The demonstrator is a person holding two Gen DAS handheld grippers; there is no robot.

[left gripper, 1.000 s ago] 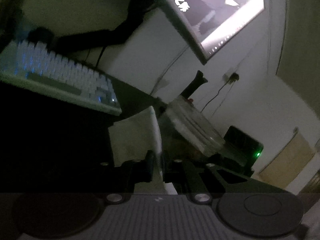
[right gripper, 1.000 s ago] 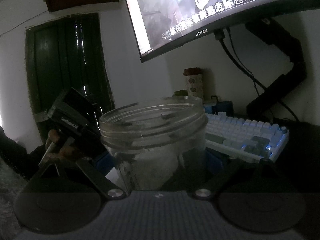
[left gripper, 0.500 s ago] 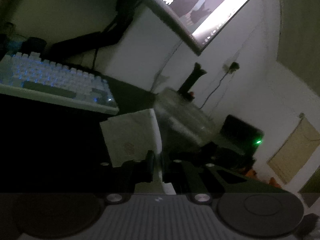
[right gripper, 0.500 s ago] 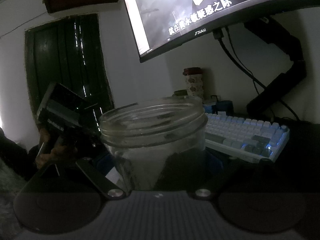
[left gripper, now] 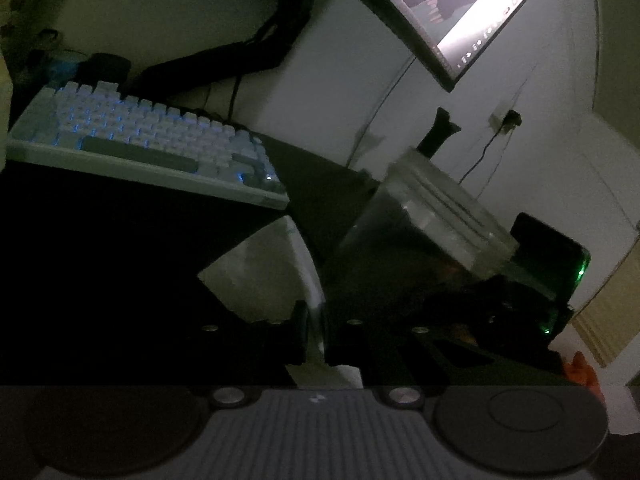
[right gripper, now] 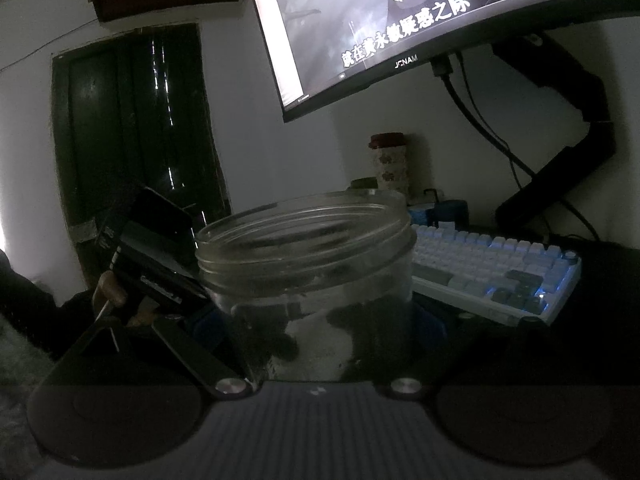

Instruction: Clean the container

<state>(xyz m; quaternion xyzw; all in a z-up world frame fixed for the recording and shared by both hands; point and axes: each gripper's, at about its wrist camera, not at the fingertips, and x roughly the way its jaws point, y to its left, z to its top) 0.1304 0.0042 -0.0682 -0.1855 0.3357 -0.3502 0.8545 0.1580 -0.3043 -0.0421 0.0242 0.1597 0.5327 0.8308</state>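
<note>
I am gripping the clear plastic jar [right gripper: 306,272] between my right gripper's [right gripper: 316,364] fingers, mouth up and lidless, above the dark desk [left gripper: 100,264]. My left gripper [left gripper: 316,332] is pinching a folded white tissue [left gripper: 264,276] just beside the jar [left gripper: 432,220]. A backlit keyboard [right gripper: 496,268] is sitting behind, under the curved monitor [right gripper: 400,28].

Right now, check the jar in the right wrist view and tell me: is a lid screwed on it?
No: the jar shows a bare threaded rim with an open mouth, and no lid sits on it.
</note>
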